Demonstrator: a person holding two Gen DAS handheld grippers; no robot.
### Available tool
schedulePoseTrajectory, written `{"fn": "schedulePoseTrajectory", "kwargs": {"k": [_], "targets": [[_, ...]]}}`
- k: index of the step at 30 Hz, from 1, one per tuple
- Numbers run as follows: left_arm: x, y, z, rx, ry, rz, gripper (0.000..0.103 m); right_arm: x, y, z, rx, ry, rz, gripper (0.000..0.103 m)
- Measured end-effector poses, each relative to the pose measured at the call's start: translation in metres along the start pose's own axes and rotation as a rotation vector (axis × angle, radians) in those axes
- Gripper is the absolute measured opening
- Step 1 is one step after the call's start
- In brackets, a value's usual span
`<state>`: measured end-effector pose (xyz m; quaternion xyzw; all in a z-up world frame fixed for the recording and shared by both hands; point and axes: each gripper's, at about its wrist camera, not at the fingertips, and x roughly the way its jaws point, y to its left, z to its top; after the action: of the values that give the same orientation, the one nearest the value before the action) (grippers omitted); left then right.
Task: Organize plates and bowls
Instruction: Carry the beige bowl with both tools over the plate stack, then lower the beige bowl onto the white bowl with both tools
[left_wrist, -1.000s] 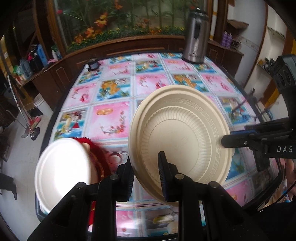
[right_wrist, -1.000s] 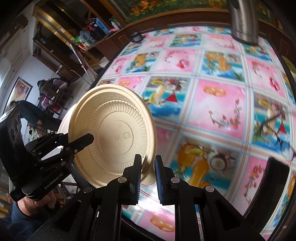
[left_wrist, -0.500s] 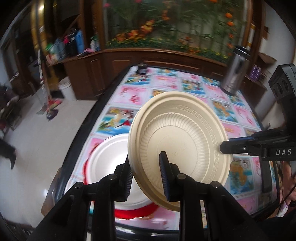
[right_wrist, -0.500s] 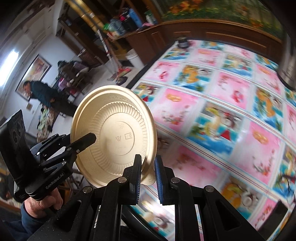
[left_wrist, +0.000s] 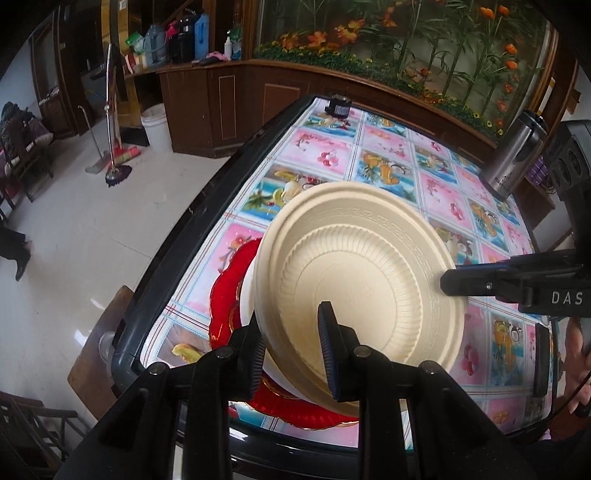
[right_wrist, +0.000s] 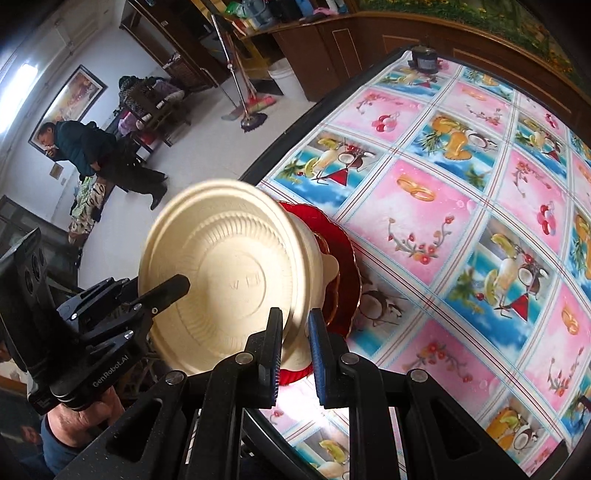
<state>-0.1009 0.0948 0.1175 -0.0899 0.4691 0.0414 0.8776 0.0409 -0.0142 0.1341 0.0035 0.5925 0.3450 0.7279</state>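
Versus a second earlier, both views had swung toward the left tabletop edge: the red plate (left_wrist: 225, 291) with the white bowl (left_wrist: 246, 295) on it, then off at lower left of the left-wrist view, now sat directly behind the held cream plate (left_wrist: 364, 291), and the steel flask (left_wrist: 515, 155) had slid to the far right. Grip was unchanged. The left gripper (left_wrist: 291, 354) was clamped on the near rim of the cream plate, one finger behind it and one on its inner face; the right gripper (right_wrist: 295, 354) was clenched on the opposite rim, seeing the plate's underside. The plate was tilted and held in the air over the red plate and bowl, near the left corner of the tabletop (left_wrist: 436, 184). The surface was a glossy cloth of pink and blue fruit-and-flower squares with a dark rim. Around it were a pale tiled floor (left_wrist: 85, 236), dark wood cabinets (left_wrist: 236, 107), a planter of orange flowers (left_wrist: 424, 44), a mop (left_wrist: 110, 147) and a white bucket (left_wrist: 157, 127); a person (right_wrist: 96, 155) was walking at far left. Count: one cream plate, one red plate, one white bowl, one flask, one small dark object (left_wrist: 338, 107) at the far tabletop edge, and two grippers.
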Motion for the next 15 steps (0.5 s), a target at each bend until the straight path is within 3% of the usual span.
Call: {"fn": "schedulePoseTrajectory", "kwargs": {"k": [15], "targets": [[0.016,0.009,0.003,-0.001,0.021,-0.011,0.025,0.017,0.000,0.007,0.015,0.025,-0.010,0.017]]}}
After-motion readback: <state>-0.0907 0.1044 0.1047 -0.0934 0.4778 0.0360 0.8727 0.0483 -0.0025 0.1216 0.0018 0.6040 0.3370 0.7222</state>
